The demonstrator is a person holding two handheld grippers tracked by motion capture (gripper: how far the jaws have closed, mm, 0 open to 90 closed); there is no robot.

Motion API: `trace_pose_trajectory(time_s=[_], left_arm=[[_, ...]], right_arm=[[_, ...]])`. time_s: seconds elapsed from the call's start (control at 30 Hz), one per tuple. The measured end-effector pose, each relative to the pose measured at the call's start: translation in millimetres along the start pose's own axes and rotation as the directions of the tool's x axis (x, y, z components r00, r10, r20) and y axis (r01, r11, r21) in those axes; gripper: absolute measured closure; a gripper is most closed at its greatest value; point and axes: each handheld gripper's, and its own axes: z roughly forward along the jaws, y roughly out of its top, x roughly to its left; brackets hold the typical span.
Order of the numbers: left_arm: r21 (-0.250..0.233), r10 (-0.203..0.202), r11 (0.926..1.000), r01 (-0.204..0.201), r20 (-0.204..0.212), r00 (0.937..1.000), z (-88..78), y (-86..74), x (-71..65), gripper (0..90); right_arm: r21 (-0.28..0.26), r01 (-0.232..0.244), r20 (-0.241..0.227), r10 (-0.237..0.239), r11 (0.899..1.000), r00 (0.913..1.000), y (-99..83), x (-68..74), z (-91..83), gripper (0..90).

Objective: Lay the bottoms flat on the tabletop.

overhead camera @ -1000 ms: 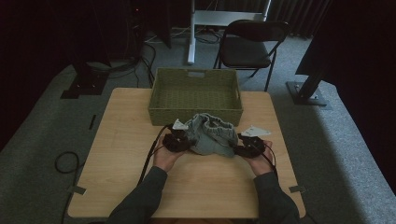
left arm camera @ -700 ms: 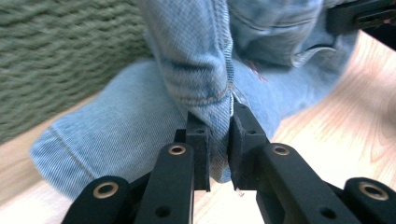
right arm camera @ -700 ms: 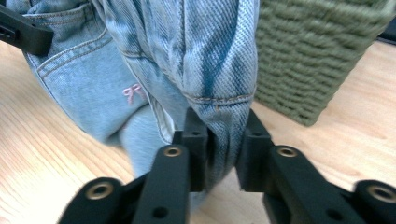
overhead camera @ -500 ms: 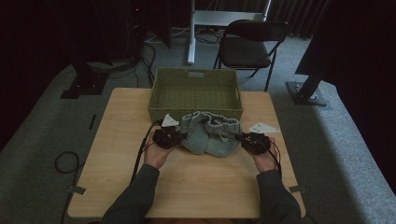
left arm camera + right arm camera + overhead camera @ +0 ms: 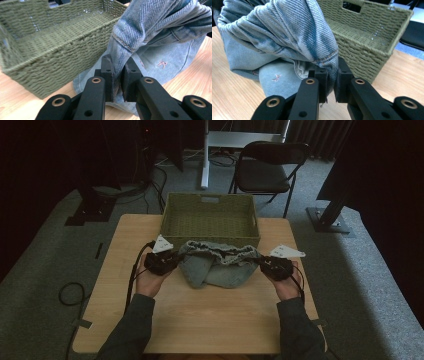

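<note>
Together, the left gripper [image 5: 172, 261] and right gripper [image 5: 261, 263] each clamp one end of the denim garment's [image 5: 215, 268] waistband, right jaws having just closed. Denim hangs between them, its lower part on the desk [image 5: 210, 320]; just beyond stands the woven basket [image 5: 210, 217].

Faded denim garment [image 5: 216, 267], rough woven wicker basket [image 5: 210, 217], smooth wooden table [image 5: 210, 320].

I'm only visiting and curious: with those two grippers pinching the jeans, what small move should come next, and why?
Probably carry the denim garment forward over the green woven basket. The left gripper and the right gripper each clamp an edge of it, the cloth hangs between them with its lower part at the table, and the basket stands open just behind.
</note>
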Motion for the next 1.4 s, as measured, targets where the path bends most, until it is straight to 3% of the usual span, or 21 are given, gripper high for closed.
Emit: trace_pose_trajectory(time_s=[0.33,0.5,0.57,0.63,0.67,0.7,0.73,0.77,0.8,0.83,0.87,0.9,0.93,1.0,1.03,1.07,1.13,1.4], left_arm=[[-0.051,0.063,0.9967,-0.062,0.010,0.9980,-39.6,4.6,-10.4,82.2],[-0.071,0.125,0.9900,-0.122,0.040,0.9913,-67.4,3.9,-22.3,82.2],[-0.092,0.144,0.9862,-0.137,0.071,0.9870,-80.6,3.7,-27.0,82.2],[-0.132,0.155,0.9821,-0.135,0.159,0.9751,-95.1,5.6,-29.2,82.3],[-0.168,0.152,0.9790,-0.115,0.225,0.9626,-102.3,7.1,-27.8,82.2],[-0.211,0.143,0.9739,-0.083,0.287,0.9473,-108.6,8.6,-24.3,82.2],[-0.244,0.132,0.9682,-0.056,0.309,0.9419,-112.6,10.4,-20.5,82.2],[-0.251,0.133,0.9659,-0.064,0.270,0.9538,-113.9,12.4,-17.9,82.2],[-0.234,0.129,0.9690,-0.080,0.206,0.9701,-111.8,14.1,-16.2,82.2],[-0.210,0.116,0.9743,-0.081,0.157,0.9808,-106.2,14.7,-13.8,82.1],[-0.181,0.102,0.9803,-0.079,0.117,0.9879,-98.1,14.1,-11.4,82.1],[-0.150,0.087,0.9859,-0.073,0.085,0.9926,-88.2,12.1,-9.5,81.6],[-0.118,0.077,0.9905,-0.071,0.050,0.9958,-77.0,9.1,-8.2,81.6],[-0.069,0.057,0.9960,-0.057,0.000,0.9984,-56.2,0.9,-3.9,74.0],[-0.057,0.040,0.9975,-0.041,-0.017,0.9990,-47.9,-3.2,-1.2,71.9],[-0.050,0.018,0.9986,-0.019,-0.022,0.9996,-41.2,-7.1,1.4,69.8],[-0.029,0.002,0.9996,-0.003,-0.027,0.9996,-33.6,-12.9,3.7,68.7],[0.015,0.055,0.9984,-0.054,-0.042,0.9976,-33.7,-26.5,-4.7,65.5]], right_arm=[[-0.045,0.056,-0.018,-0.057,0.997,0.9982,17.0,18.1,-21.1,83.9],[-0.069,0.095,-0.028,-0.097,0.993,0.9949,23.9,31.5,-41.9,83.9],[-0.085,0.115,-0.045,-0.119,0.990,0.9919,26.7,37.8,-52.8,83.9],[-0.103,0.129,-0.073,-0.137,0.986,0.9879,30.4,43.6,-64.4,84.0],[-0.149,0.116,-0.136,-0.137,0.982,0.9812,35.2,46.2,-76.3,84.0],[-0.149,0.116,-0.136,-0.137,0.982,0.9812,35.2,46.2,-76.3,84.0],[-0.176,0.099,-0.166,-0.129,0.979,0.9776,38.0,45.8,-81.5,83.9],[-0.197,0.077,-0.190,-0.115,0.977,0.9750,40.7,44.6,-84.9,83.8],[-0.207,0.064,-0.200,-0.106,0.976,0.9739,43.0,43.0,-85.8,83.8],[-0.202,0.064,-0.187,-0.103,0.977,0.9770,44.4,41.2,-83.5,83.8],[-0.179,0.067,-0.154,-0.095,0.982,0.9835,44.8,39.5,-78.2,83.8],[-0.111,0.070,-0.103,-0.081,0.991,0.9914,41.8,34.4,-60.6,83.4],[-0.111,0.070,-0.103,-0.081,0.991,0.9914,41.8,34.4,-60.6,83.4],[-0.025,0.081,-0.031,-0.082,0.996,0.9962,34.0,30.6,-38.3,73.2],[0.018,0.096,0.021,-0.096,0.995,0.9951,29.0,29.5,-27.2,69.1],[0.100,0.110,0.083,-0.118,0.989,0.9895,18.5,26.2,-8.7,63.1],[0.113,0.109,0.094,-0.120,0.988,0.9884,13.4,25.1,-3.2,63.1],[0.116,0.096,0.070,-0.105,0.989,0.9920,-2.9,25.4,-6.2,59.8]])
